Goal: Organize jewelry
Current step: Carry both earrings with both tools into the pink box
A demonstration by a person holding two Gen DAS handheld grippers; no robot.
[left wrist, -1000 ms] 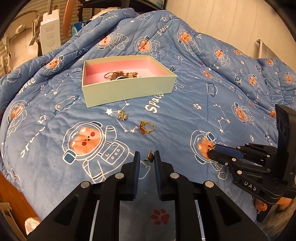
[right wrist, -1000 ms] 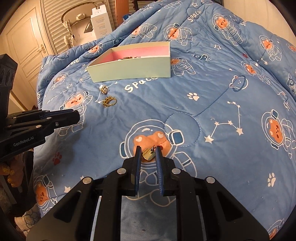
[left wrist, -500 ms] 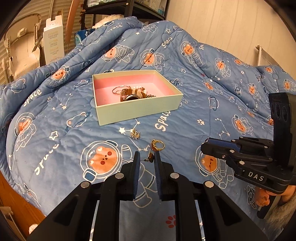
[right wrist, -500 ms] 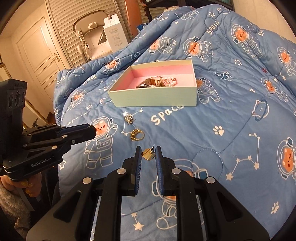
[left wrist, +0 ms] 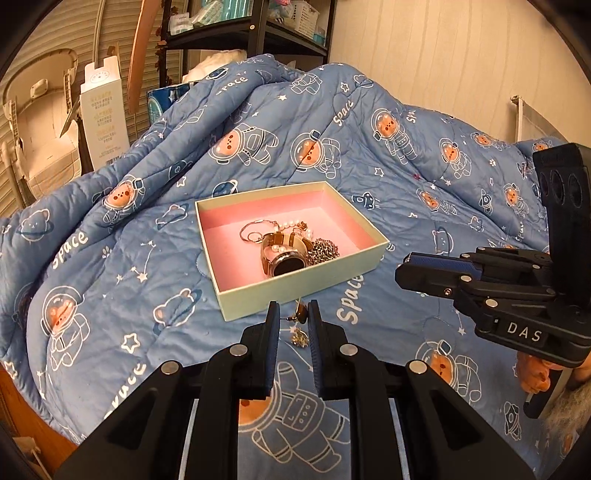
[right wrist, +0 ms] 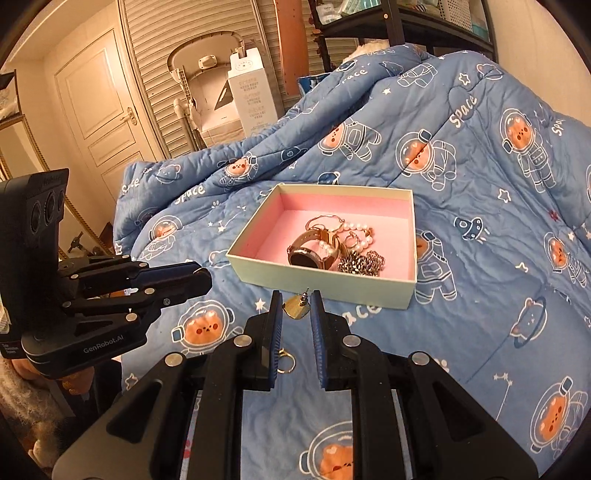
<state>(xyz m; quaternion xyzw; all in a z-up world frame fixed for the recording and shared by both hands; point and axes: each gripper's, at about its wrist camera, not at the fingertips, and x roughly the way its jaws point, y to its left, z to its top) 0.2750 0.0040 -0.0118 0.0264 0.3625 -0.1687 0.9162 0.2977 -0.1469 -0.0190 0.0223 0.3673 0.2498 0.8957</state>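
Gold stud earrings are pinched in nearly closed jaws, one point(left wrist: 300, 314) by the left gripper point(left wrist: 291, 314), one point(right wrist: 295, 306) by the right gripper point(right wrist: 294, 306); the pink-lined box point(left wrist: 295, 284) lies just ahead, so carrying over its rim and release are judged next

This is a bedroom in a home. A bed covered by a blue quilt point(left wrist: 280, 147) printed with astronaut bears and the word "Space" fills most of both views. Behind the quilt stand a black metal shelf unit point(left wrist: 236, 33) loaded with boxes and baskets, a louvred closet front point(right wrist: 162, 40), and a tall white carton point(right wrist: 253, 92). To the left of the quilt, a cream panelled door point(right wrist: 99, 107) with a lever handle is set in a plain wall.
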